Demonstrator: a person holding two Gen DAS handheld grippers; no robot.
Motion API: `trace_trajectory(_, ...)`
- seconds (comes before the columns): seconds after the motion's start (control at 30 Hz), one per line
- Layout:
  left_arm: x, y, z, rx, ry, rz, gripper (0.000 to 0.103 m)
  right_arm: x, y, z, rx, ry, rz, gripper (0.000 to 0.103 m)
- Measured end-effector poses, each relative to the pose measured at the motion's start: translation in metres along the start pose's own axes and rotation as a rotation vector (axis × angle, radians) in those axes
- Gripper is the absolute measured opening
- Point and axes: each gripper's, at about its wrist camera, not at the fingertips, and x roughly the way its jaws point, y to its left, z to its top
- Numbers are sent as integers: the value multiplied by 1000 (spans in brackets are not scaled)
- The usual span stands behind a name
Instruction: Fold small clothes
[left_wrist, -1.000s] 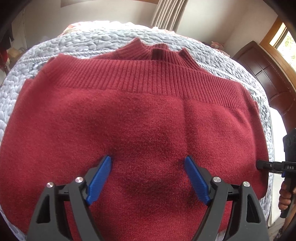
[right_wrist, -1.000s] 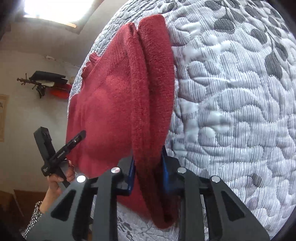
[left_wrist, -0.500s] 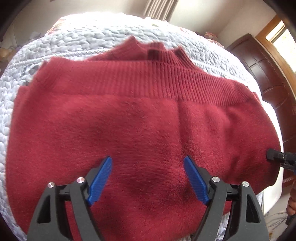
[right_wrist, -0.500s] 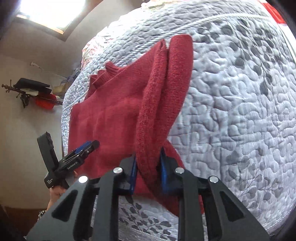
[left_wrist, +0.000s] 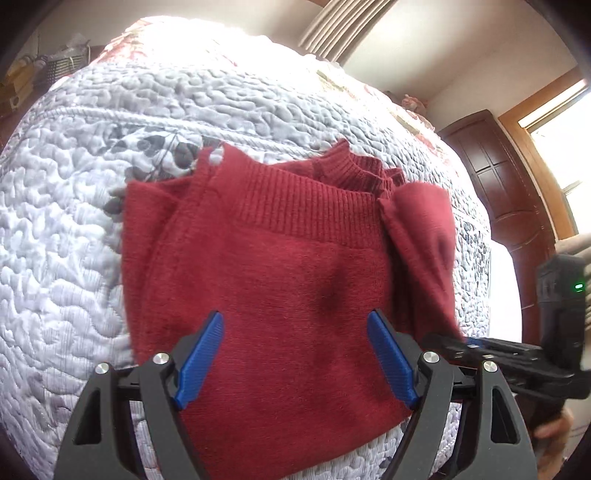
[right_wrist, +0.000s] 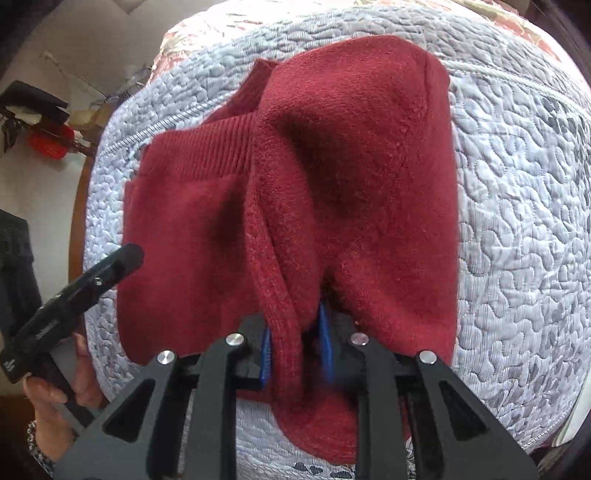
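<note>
A dark red knitted sweater (left_wrist: 280, 280) lies folded on a grey quilted bedspread (left_wrist: 66, 229), its ribbed hem and collar toward the far side. My left gripper (left_wrist: 295, 354) hovers open over the sweater's near part with nothing between its blue pads. In the right wrist view the same sweater (right_wrist: 354, 177) has its right side lifted and draped inward. My right gripper (right_wrist: 295, 350) is shut on that raised fold. The right gripper (left_wrist: 465, 345) also shows at the sweater's right edge in the left wrist view, and the left gripper (right_wrist: 114, 262) at the left of the right wrist view.
The bedspread (right_wrist: 524, 206) stretches wide on the right of the sweater. A dark wooden door (left_wrist: 517, 206) and bright window stand beyond the bed's right side. Red and black items (right_wrist: 48, 140) sit on furniture past the bed's left edge. A hand (right_wrist: 55, 391) holds the left gripper.
The right gripper has lifted the sweater's right side and carried it inward over the body. The left gripper has drawn back and stays open, so more bedspread shows around the sweater.
</note>
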Motion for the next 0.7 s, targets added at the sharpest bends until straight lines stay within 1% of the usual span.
trace_trajectory(0.07,-1,3,0,4,9,-13,80,14,3,4,4,20,-24,23)
trace_trajectory(0.1,0,3,0,11,13,-15,80,17,3,5,9,28,-22,28)
trace_trajectory(0.23,6,-1,3,9,28,-32,80,15,1,5,17,36,24,38)
trace_trajectory(0.3,8,-4,4,-9,37,-48,80,4,4,2,11,31,78,49)
trace_trajectory(0.37,11,-13,4,-13,46,-64,80,-14,1,-5,14,6,177,50)
trace_trajectory(0.43,16,-23,6,-13,57,-90,80,-33,-5,-12,7,-27,219,50)
trace_trajectory(0.57,36,-40,6,-69,109,-147,81,-57,-36,-23,28,-86,175,50)
trace_trajectory(0.63,50,-52,5,-69,128,-142,81,-62,-51,-27,47,-100,166,52)
trace_trajectory(0.7,65,-63,4,-64,140,-126,81,-67,-74,-33,61,-107,180,52)
